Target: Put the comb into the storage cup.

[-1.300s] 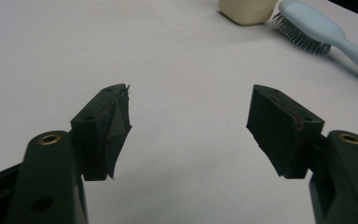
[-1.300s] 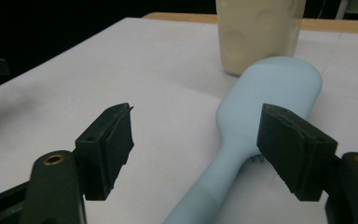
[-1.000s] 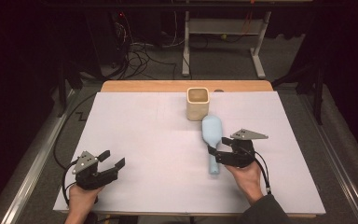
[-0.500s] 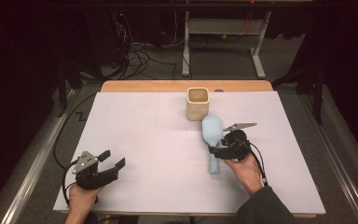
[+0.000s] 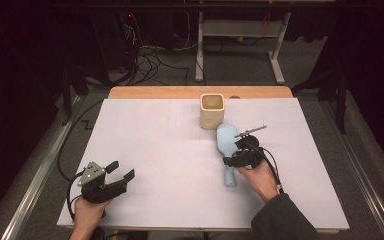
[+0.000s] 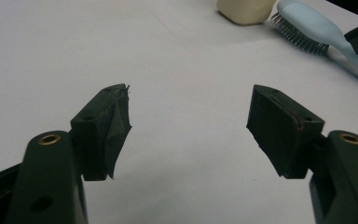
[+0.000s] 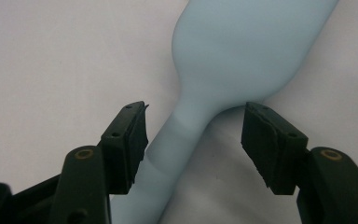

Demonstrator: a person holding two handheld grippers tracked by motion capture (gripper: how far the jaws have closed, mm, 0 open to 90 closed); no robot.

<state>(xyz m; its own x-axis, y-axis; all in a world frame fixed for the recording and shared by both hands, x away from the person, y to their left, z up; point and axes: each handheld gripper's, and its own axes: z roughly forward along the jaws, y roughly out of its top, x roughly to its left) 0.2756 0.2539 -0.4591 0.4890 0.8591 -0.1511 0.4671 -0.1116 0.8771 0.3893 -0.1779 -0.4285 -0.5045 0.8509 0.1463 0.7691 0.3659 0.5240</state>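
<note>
Lying flat on the white, matte sheet that covers the desk point(image 5: 145, 150), a pale blue hairbrush point(image 5: 226, 145) of smooth moulded plastic: broad oval head toward the far side, slim rounded handle pointing back at the person. Showing dark, fine bristles along the head's edge in the left gripper view point(image 6: 307, 28). Standing just beyond the head, close beside it, a cream cup point(image 5: 212, 111), squarish with rounded corners and a dull surface. Peeking out past the sheet's far edge, a strip of warm wood.

Straddling the brush at the narrow neck where head tapers into handle, the right gripper point(image 5: 236, 156); black blocky fingers point(image 7: 127, 140) either side of the neck, left one just beside the plastic, right one clearly apart from it, so released rather than clenched. Having just been closing, yet not pressing on the brush. Resting near the front left corner of the sheet, well apart from the brush, the left gripper point(image 5: 121, 172), fingers point(image 6: 107, 135) spread with only bare sheet between them, one rubber pad frayed at its tip.

Compared with a second ago: right gripper shifted leftward from beside the handle to over the neck and tilted, grey plate now seen edge-on; left gripper, brush and cup unmoved.
</note>
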